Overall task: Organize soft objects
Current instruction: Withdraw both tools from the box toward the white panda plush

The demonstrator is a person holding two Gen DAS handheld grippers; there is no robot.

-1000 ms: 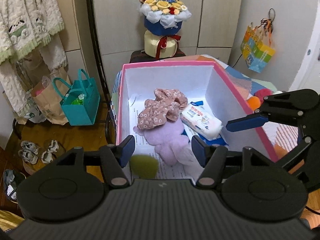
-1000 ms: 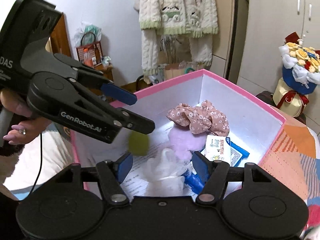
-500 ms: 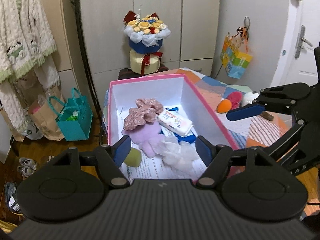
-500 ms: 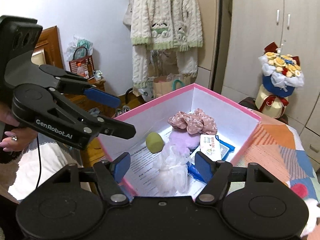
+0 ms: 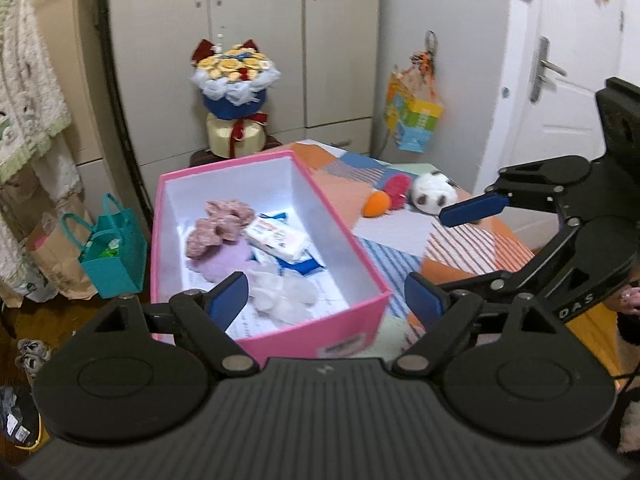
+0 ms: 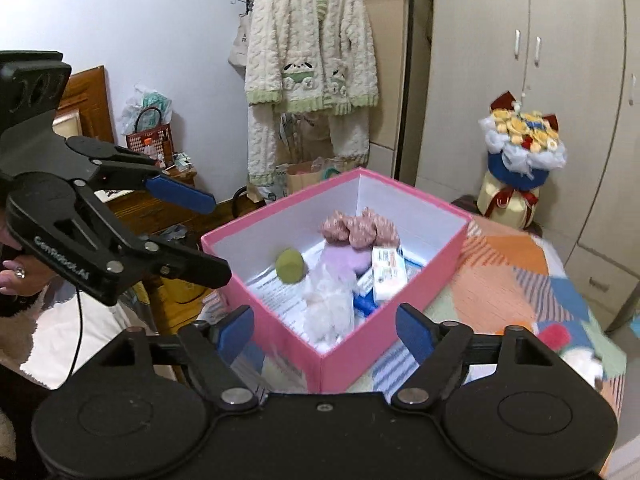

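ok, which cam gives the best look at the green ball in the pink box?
Right wrist: the green ball sits fully exposed near the pink box wall. Left wrist doesn't show it.

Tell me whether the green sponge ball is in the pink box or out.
In. The green sponge ball lies on the floor of the pink box, beside the white mesh pouf, free of both grippers.
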